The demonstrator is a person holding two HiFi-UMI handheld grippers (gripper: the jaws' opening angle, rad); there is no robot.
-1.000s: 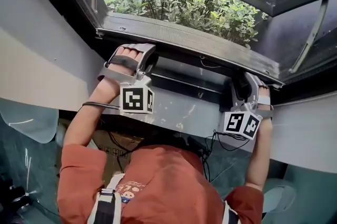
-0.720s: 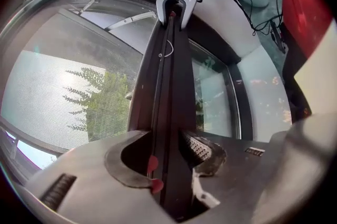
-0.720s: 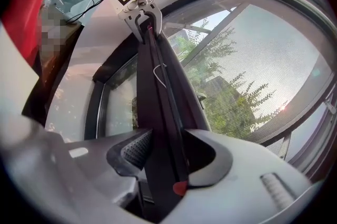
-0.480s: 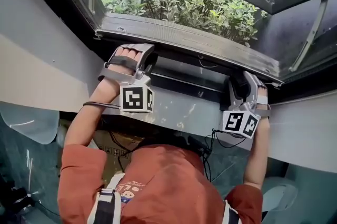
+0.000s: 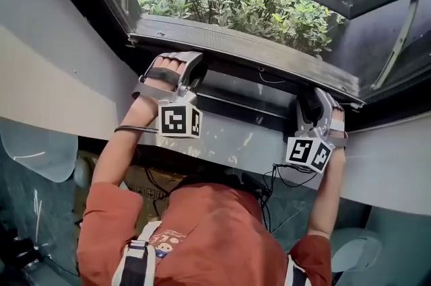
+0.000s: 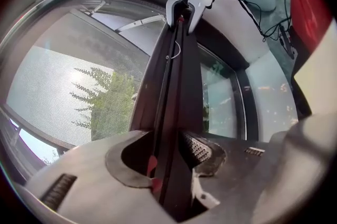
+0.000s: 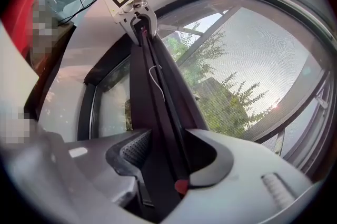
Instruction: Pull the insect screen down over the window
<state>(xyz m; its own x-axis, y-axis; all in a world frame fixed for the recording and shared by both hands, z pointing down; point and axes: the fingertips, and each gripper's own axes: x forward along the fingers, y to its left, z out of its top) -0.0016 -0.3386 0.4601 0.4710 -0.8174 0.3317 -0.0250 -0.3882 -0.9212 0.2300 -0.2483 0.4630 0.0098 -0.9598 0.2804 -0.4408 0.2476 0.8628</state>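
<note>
Insect screen's bottom bar (image 5: 256,54) lies along the window's lower edge. Left gripper (image 5: 178,69) clamps it; right gripper (image 5: 316,103) has just been opening, bar loose between its jaws.

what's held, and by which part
Screen bar, near its ends, between both jaw pairs: left hand-held gripper grip unclear; right hand-held gripper has just been opening.

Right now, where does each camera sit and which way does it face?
Head view: on the person's head, facing steeply down; shows forearms, left tongs, right tongs, screen bar.
Left gripper view: on left tongs, looks along the screen bar between its jaws toward right tongs.
Right gripper view: mirrored; jaws have just been opening, screen bar between them.
Shared: the screen bar, both tongs.
</note>
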